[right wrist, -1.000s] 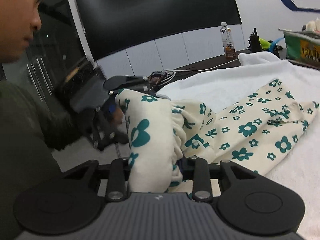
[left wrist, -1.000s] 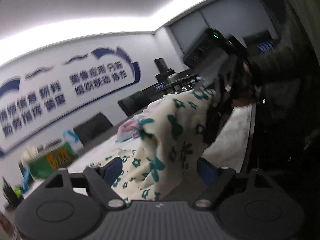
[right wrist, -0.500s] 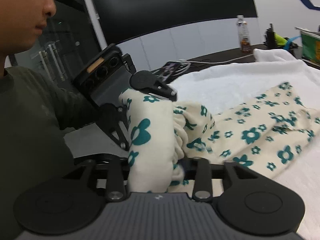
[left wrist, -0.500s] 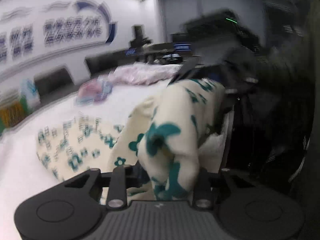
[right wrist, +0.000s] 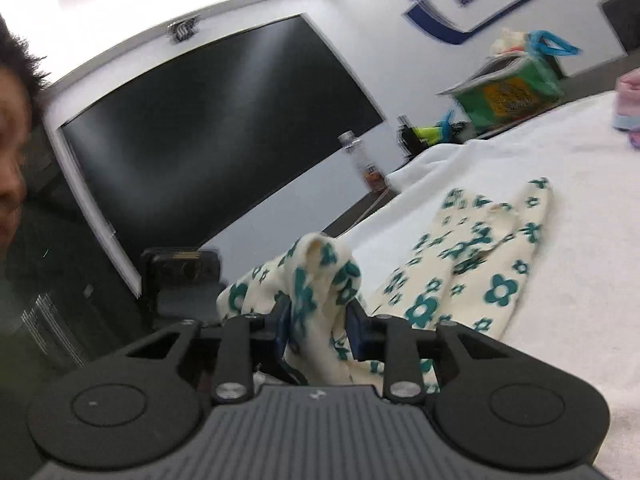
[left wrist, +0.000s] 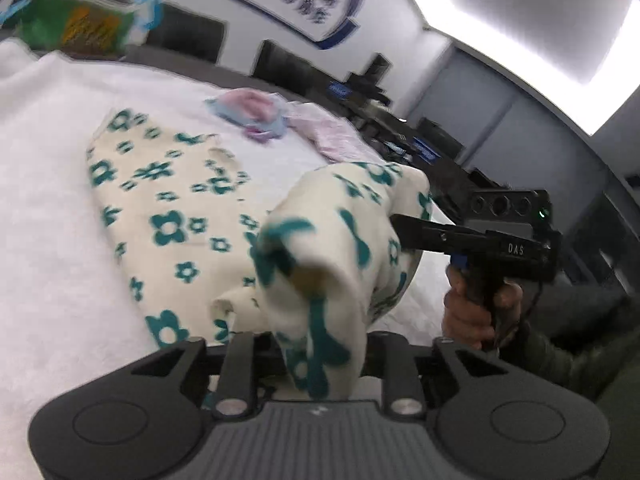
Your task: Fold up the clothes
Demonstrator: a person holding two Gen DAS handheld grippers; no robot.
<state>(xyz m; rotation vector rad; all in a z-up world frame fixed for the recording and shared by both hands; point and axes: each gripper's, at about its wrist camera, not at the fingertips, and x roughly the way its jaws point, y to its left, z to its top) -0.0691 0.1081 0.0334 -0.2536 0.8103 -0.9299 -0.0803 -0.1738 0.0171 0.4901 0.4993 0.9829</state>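
Cream fleece printed with teal flowers is making up the garment (left wrist: 168,216), a pair of trousers by the look of the two legs, which is lying on the white towel-covered table (left wrist: 52,168). Farthest left, the leg ends are resting flat on the towel, well away from both tools. Moving right, the cloth is rising off the table into a raised bunch at the near end. The left gripper (left wrist: 316,360) is pinching that bunch, its jaws narrowed onto a thick roll of fabric. Just to the right, the right gripper (right wrist: 320,320) is clamping the same lifted end, with cloth filling the gap between its blue pads (right wrist: 282,322). The garment's long axis is running forward from both sets of jaws toward the leg ends, so both are equally near the held end. Beyond it, a pink and blue pile of clothes (left wrist: 250,114) is sitting on the towel.
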